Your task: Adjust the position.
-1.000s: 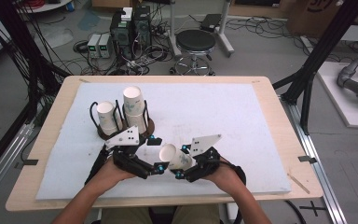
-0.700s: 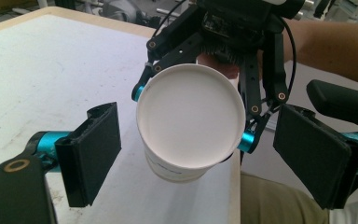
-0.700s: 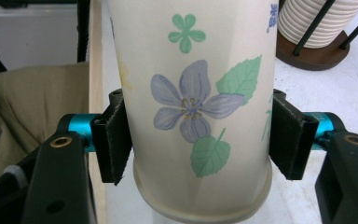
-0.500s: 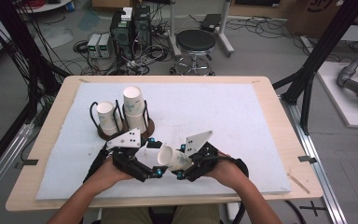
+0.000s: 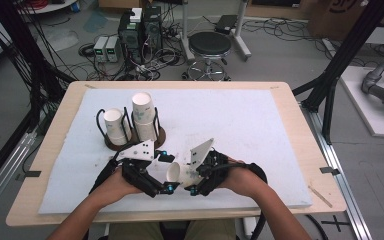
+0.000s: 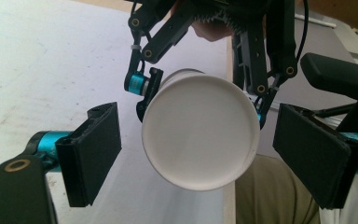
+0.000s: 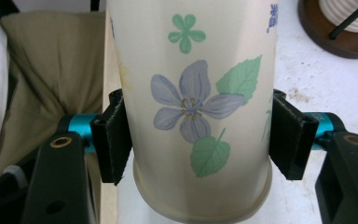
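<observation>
A white paper cup [image 5: 174, 173] with a blue flower print [image 7: 191, 107] lies level above the mat's near edge. My right gripper [image 5: 190, 179] is shut on it, its pads [image 7: 114, 140] pressing both sides of the cup near its rim. The cup's plain bottom [image 6: 200, 135] points into my left gripper [image 5: 167, 171]. That gripper stands open, and its pads [image 6: 95, 154] flank the bottom with a gap on each side. Behind the cup, the right gripper's [image 6: 203, 93] fingers reach down around it.
A dark round rack [image 5: 157, 136] with black wire loops holds a short stack of cups [image 5: 114, 125] and a taller one [image 5: 144, 115] at the mat's left rear. The white mat [image 5: 240, 120] covers the wooden table [image 5: 300, 125]. A stool [image 5: 209, 45] and electronics stand on the floor beyond.
The right gripper has carried the cup a little left and up toward the left gripper, and its grey top plate has tilted upward. The left gripper has stayed put.
</observation>
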The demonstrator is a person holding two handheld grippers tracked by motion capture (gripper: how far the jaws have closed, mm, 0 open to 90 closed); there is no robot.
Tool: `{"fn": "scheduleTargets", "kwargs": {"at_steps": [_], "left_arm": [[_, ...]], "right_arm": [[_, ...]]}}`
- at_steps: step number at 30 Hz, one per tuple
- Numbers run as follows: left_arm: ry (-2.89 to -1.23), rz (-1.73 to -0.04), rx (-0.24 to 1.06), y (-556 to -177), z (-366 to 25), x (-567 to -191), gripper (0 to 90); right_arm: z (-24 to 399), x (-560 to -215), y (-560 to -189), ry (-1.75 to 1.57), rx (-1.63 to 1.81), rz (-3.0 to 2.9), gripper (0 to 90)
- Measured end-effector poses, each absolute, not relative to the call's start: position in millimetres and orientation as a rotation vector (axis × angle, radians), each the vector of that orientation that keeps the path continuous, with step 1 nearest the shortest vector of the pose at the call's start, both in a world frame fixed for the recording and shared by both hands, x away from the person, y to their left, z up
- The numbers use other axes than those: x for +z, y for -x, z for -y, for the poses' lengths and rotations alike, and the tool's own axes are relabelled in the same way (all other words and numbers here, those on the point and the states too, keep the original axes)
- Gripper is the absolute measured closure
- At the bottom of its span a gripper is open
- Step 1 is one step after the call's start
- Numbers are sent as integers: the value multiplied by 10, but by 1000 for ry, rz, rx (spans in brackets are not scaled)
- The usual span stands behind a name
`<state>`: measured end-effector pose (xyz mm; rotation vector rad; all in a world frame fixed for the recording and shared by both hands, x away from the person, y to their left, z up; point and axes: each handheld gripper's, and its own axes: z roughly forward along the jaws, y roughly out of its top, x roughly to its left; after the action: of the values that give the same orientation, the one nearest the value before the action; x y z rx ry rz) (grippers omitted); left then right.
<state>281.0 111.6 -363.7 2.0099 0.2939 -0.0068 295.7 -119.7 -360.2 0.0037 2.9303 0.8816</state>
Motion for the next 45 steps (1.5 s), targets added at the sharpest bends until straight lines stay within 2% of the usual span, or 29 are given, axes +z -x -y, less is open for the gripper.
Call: {"fn": "scheduleTargets", "kwargs": {"at_steps": [8, 24, 32, 37, 45], "left_arm": [[-2037, -276, -27, -2804, -1091, -3645, 176], [-2084, -247, -52, -2815, -1050, -3687, 341], [-2112, -240, -44, -2810, -1038, -3704, 368], [-2075, -271, -36, -2826, -1081, -3703, 371], [-1972, -316, -58, -2869, -1224, -3743, 370]], "right_arm": [[1094, -3547, -2956, 50, 770, -2972, 327], [1011, -3551, -2941, 63, 677, -3033, 326], [1014, -3570, -2940, 59, 650, -3047, 324], [1071, -3572, -2964, -37, 756, -3010, 218], [1315, -3469, -2995, -173, 1084, -2903, 218]]}}
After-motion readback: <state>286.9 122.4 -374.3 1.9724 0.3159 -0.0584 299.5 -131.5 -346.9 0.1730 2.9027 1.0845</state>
